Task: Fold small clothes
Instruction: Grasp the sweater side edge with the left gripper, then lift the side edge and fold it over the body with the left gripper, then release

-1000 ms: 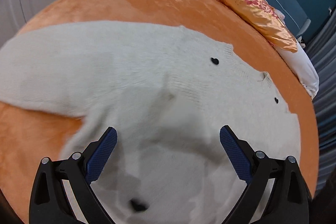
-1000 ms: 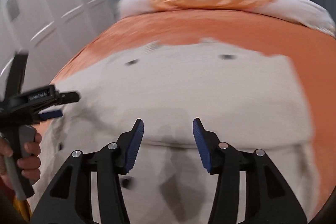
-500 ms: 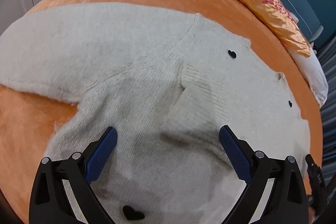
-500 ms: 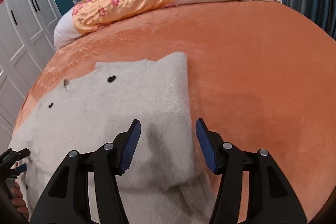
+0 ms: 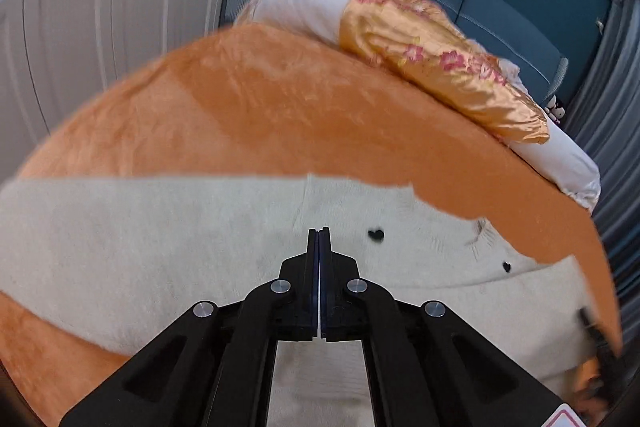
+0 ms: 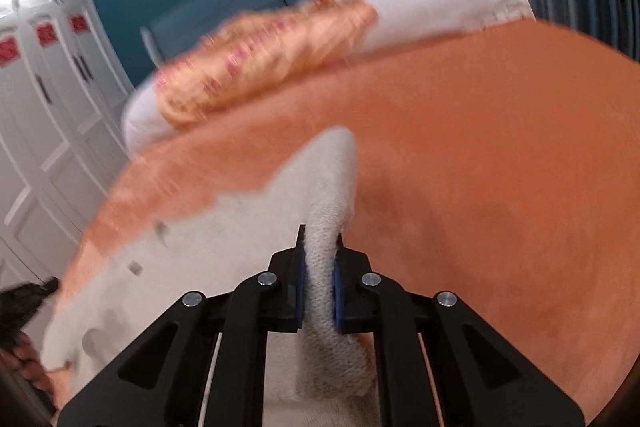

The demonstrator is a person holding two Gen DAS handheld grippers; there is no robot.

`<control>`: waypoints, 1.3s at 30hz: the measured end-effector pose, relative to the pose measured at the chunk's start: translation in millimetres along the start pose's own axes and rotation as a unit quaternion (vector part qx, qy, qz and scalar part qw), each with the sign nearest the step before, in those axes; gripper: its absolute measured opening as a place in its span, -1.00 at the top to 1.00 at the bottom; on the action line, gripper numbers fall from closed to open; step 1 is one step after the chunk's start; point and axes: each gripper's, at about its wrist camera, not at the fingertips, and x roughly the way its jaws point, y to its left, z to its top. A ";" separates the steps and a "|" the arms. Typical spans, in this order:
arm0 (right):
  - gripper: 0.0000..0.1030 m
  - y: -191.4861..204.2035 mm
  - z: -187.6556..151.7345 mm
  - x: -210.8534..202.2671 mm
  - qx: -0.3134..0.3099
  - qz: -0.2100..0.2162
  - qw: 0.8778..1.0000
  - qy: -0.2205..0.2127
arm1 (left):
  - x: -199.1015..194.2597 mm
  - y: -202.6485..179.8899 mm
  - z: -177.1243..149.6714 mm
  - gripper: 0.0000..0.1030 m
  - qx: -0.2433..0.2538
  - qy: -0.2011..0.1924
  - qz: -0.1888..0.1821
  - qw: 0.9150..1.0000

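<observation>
One cream sweater [image 5: 160,247], two hand-held grippers [image 5: 319,233] [image 6: 319,247], one orange blanket [image 5: 280,115]

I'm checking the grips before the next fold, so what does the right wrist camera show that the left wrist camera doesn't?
Only the right wrist view shows the right gripper shut on a bunched fold of the sweater, plus the red-tagged wardrobe doors. Only the left wrist view shows the left gripper, jaws pressed together with no fabric visible between them, and the sweater's long sleeve spread flat. Both show the cream sweater, the orange blanket and the floral pillow.
</observation>
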 end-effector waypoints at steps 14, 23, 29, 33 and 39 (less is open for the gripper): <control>0.72 -15.3 -24.7 20.6 -0.012 -0.027 0.999 0.045 | 49.5 7.0 -51.0 0.49 -0.034 0.112 -0.028 0.993; 0.81 1.1 -7.5 -11.3 -0.005 0.013 1.000 -0.022 | -14.9 -22.5 14.2 0.95 0.029 -0.042 -0.081 0.995; 0.82 -23.9 -26.5 36.1 0.007 -0.058 0.997 0.053 | 54.1 -15.4 -24.6 0.95 0.078 0.035 0.004 0.996; 0.80 -19.8 -18.9 29.3 0.000 -0.057 0.997 0.050 | 71.8 -4.5 -45.0 0.94 0.060 0.041 0.016 0.997; 0.75 -6.9 -22.4 -18.2 -0.007 -0.083 0.996 -0.033 | 72.9 -6.0 -50.8 0.91 0.065 0.033 0.021 0.997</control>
